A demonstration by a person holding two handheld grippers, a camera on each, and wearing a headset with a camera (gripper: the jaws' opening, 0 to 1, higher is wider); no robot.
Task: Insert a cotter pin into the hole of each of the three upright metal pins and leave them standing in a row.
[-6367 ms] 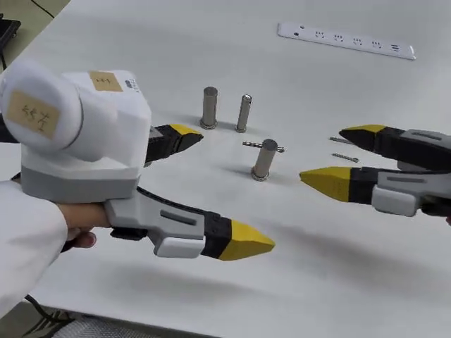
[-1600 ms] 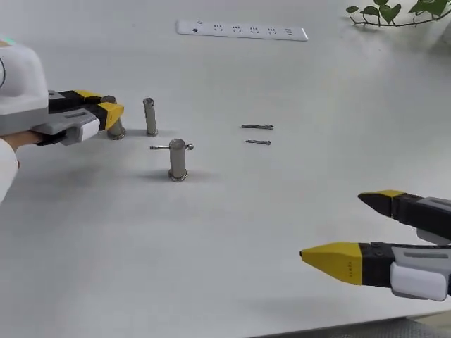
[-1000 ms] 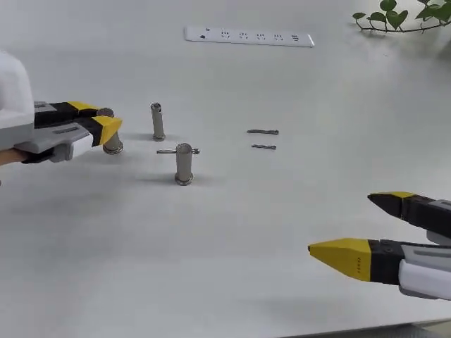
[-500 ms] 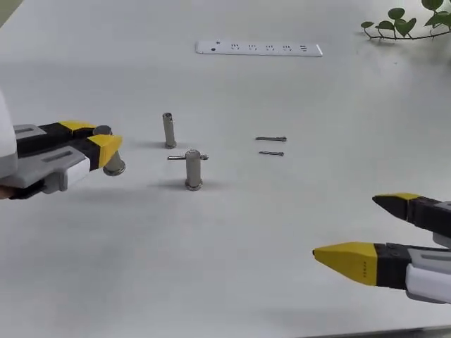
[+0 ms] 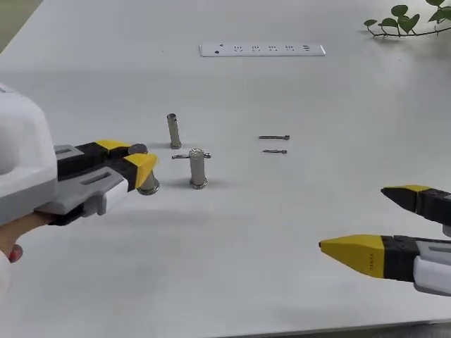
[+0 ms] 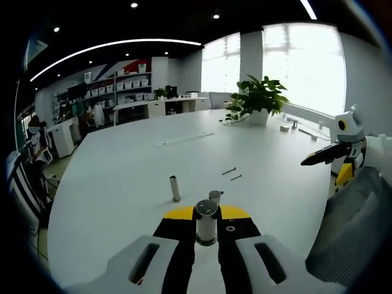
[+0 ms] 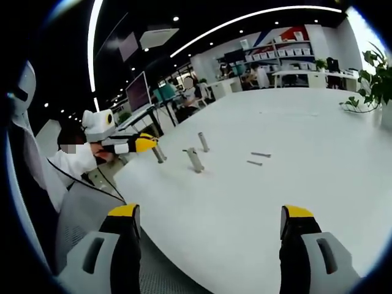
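In the head view a broad white workbench (image 5: 232, 274) stretches away, with a white power strip (image 5: 262, 49) lying near its far edge at the top and a leafy green sprig (image 5: 405, 17) in the upper right corner. In the left gripper view the table runs back to a potted plant (image 6: 260, 98) before tall bright windows (image 6: 300, 58) at upper right. Shelves (image 6: 116, 86) line the far wall at left, under a dark ceiling with a curved light strip (image 6: 116, 46) and small spotlights (image 6: 133, 5). A grey mesh chair back (image 6: 349, 239) sits at lower right
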